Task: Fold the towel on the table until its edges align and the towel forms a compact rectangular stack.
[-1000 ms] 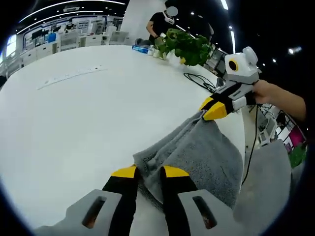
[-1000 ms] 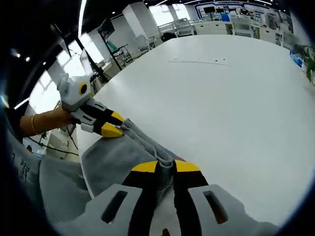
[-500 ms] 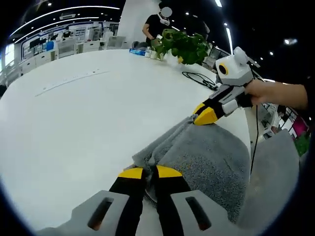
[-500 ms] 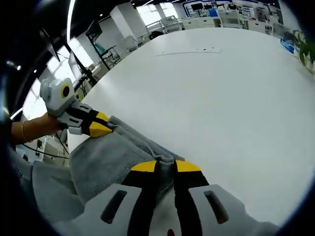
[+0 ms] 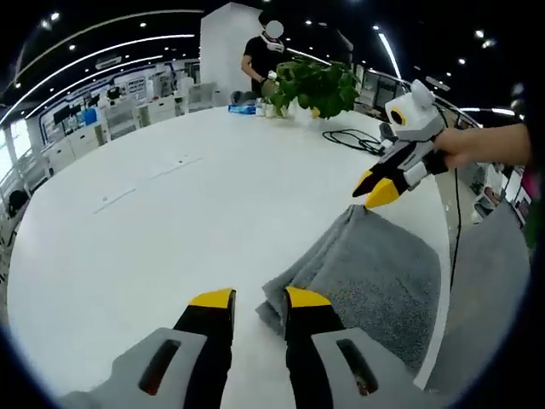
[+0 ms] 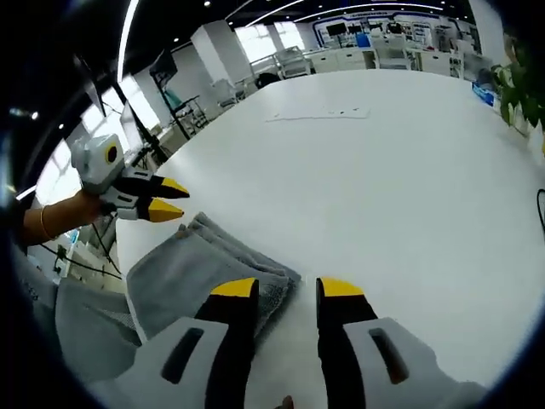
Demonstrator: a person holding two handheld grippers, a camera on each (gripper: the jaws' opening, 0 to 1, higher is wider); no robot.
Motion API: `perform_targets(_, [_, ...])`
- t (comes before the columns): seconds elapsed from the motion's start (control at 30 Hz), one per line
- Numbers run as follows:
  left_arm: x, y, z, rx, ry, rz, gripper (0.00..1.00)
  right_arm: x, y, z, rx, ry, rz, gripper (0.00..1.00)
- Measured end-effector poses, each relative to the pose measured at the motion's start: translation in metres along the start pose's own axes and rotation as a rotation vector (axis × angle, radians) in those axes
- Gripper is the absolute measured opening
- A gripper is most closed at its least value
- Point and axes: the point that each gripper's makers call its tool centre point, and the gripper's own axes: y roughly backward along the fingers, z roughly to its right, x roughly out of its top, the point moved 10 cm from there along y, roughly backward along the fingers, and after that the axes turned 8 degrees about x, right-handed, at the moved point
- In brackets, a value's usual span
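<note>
A grey towel [image 5: 366, 277] lies folded in several layers on the white table [image 5: 128, 230], close to its near edge. My left gripper [image 5: 260, 300] is open, its yellow tips just short of the towel's folded corner and holding nothing. My right gripper [image 5: 375, 187] hovers a little above the towel's far corner, jaws apart. In the right gripper view the towel [image 6: 192, 273] lies left of my open right gripper [image 6: 287, 290], and the left gripper [image 6: 173, 198] floats open just beyond the towel's far end.
A potted green plant [image 5: 319, 83], a blue box [image 5: 243, 108] and a black cable [image 5: 349, 138] sit at the table's far side, where a person [image 5: 260, 55] stands. Grey clothing [image 5: 485, 298] hangs by the near edge. A thin strip [image 6: 319, 113] lies mid-table.
Both grippers were shut on the towel's corners; both have opened, let go and drawn back slightly. The towel now rests flat on the table.
</note>
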Motion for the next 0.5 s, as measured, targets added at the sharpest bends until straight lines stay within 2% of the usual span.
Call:
perform_targets(0.13, [0.000,0.010,0.004,-0.024,0.010,0.019,0.25,-0.002,0.010,-0.007,0.011,0.038,0.006,0.31])
perform_targets(0.2, [0.000,0.014,0.011,-0.045,-0.009,0.013,0.28,-0.003,0.013,-0.010,0.021,0.076,-0.019,0.34])
perform_targets(0.33, [0.000,0.023,0.022,-0.083,-0.048,0.014,0.33,-0.002,0.019,-0.016,0.027,0.124,-0.011,0.42])
perform_targets(0.43, [-0.001,0.029,0.027,-0.116,-0.045,0.021,0.38,0.002,0.025,-0.021,0.006,0.238,0.002,0.53])
perform_targets(0.5, [0.001,0.034,0.033,-0.163,-0.057,0.043,0.43,0.002,0.027,-0.027,0.033,0.258,-0.009,0.54])
